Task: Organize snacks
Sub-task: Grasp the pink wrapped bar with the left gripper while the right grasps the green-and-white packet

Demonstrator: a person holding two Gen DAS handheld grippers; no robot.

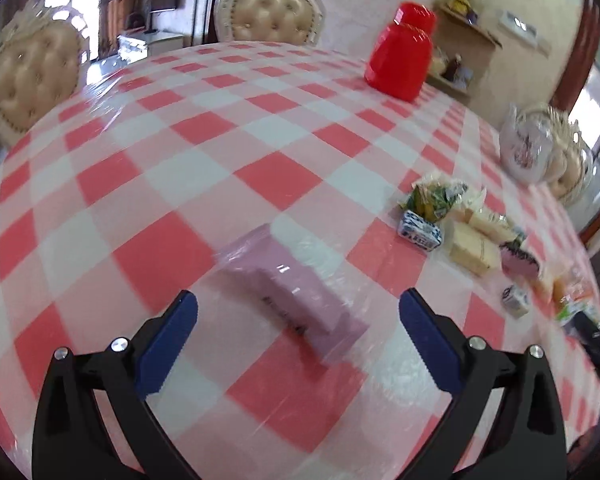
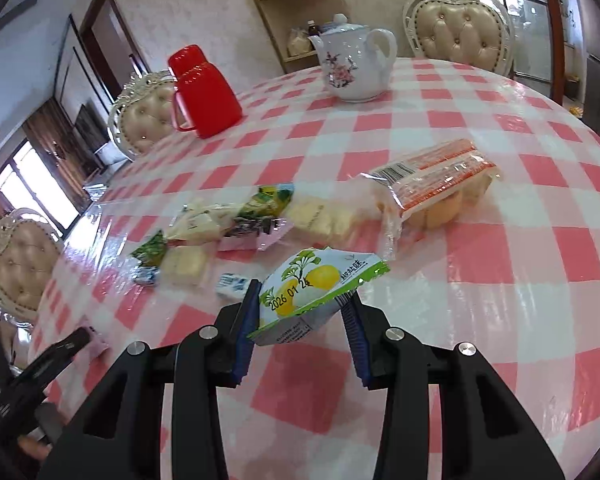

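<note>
- The left hand-held gripper (image 1: 298, 326) stands wide open above the checked red-and-white surface (image 1: 180, 128), and nothing is pressed between its blue pads.
- The flat pink snack packet in clear wrapping (image 1: 290, 284) lies on the surface, in the lower middle of the left wrist view, just ahead of the open jaws and between their lines.
- Its long axis runs from upper left to lower right, so it lies slanted across the gap.
- I judge the left hand is the nearer one for this packet.
- The right hand-held gripper (image 2: 302, 308) is closed on a white-and-green packet with yellow fruit pictures (image 2: 316, 284), held off the surface.
</note>
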